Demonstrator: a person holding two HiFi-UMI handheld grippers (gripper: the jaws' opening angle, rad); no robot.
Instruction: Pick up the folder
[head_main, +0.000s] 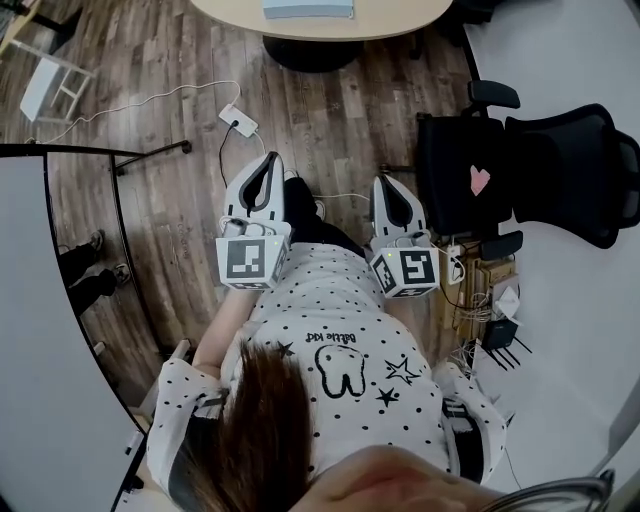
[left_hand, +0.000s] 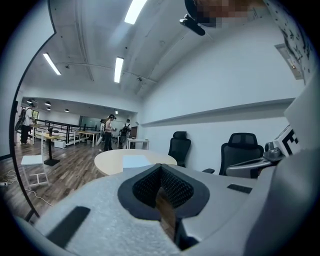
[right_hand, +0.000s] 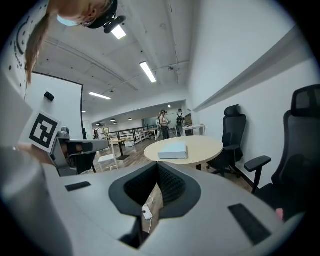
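The left hand-held gripper (head_main: 268, 162) was clenched on nothing and pointed across the bare wooden floor (head_main: 170, 190) toward the round counter (head_main: 400, 15). The folder (head_main: 308, 8) lay flat on that counter (pale blue, its long axis crosswise to both grippers), well apart from them. A white adapter (head_main: 238, 120) with its cable lay on the floor between. The right hand-held gripper (head_main: 393, 185) was likewise clenched and empty, with black office chairs (head_main: 520, 170) close on its right.

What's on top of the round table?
A pale blue folder lies flat on the table. Whatever is under the folder is covered.
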